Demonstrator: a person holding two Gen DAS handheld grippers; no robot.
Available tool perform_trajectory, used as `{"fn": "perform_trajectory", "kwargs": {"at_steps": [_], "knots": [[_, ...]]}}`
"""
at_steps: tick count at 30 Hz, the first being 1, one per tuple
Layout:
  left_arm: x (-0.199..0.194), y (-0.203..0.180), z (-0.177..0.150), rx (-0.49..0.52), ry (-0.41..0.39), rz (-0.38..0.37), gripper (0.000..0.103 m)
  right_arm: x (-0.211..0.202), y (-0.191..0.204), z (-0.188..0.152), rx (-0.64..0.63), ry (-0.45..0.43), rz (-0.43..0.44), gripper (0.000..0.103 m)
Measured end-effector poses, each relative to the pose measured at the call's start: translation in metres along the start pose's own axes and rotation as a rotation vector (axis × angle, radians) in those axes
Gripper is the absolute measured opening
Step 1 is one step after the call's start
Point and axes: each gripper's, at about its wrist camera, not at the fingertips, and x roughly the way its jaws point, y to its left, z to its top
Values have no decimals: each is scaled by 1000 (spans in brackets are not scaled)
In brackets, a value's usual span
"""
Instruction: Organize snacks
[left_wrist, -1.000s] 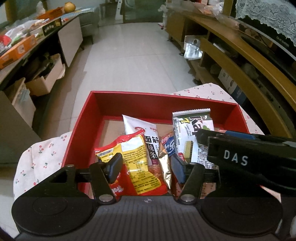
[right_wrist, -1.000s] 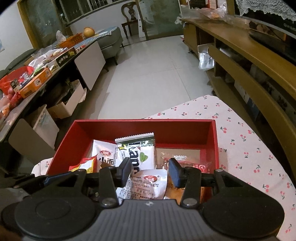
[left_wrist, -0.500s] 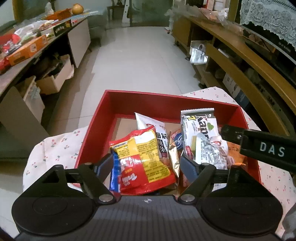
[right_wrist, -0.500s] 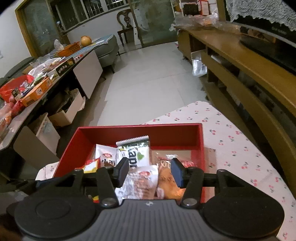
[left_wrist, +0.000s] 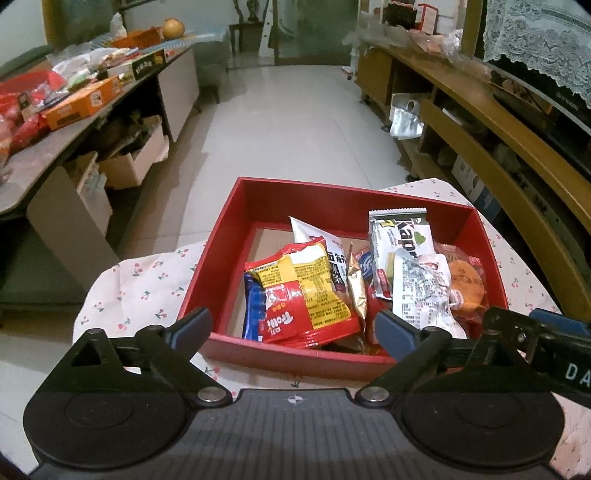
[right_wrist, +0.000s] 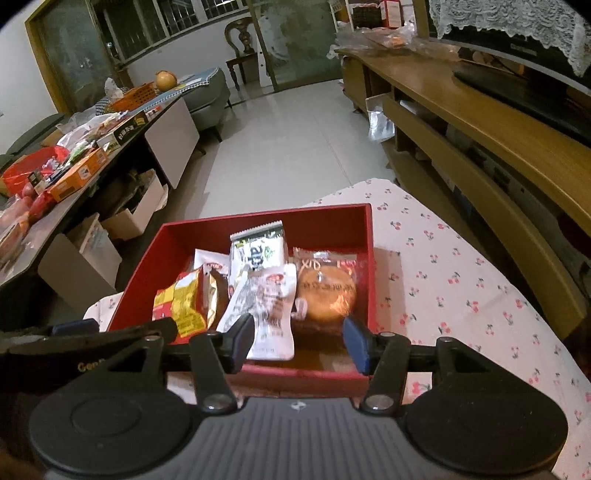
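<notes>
- Our left gripper has just been opening; jaws wide, empty, at the red box's near edge.
- Our right gripper has just been opening too, partly spread, gripping nothing.

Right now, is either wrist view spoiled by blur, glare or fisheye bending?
Left wrist: sharp, the red box and packet print readable, straight edges bowed, corners vignetted. Right wrist: slightly softer, glare on the round cake wrapper, same bowing, dim room light.
</notes>
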Motion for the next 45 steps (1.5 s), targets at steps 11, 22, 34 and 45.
{"fn": "perform_trajectory", "kwargs": {"at_steps": [11,22,34,45], "knots": [[-9,-13,-16,54,-7,61,103,-16,-10,-14,9,4,-20,63],[-21,-14,-29,63,11,71,103,-26,-13,-31,6,20,-28,63],[-30,-12,-48,27,31,56,103,-32,-11,-47,-6,45,-26,64],[-51,-9,-62,19,11,37,103,-41,-11,-57,-13,45,-15,64]]}}
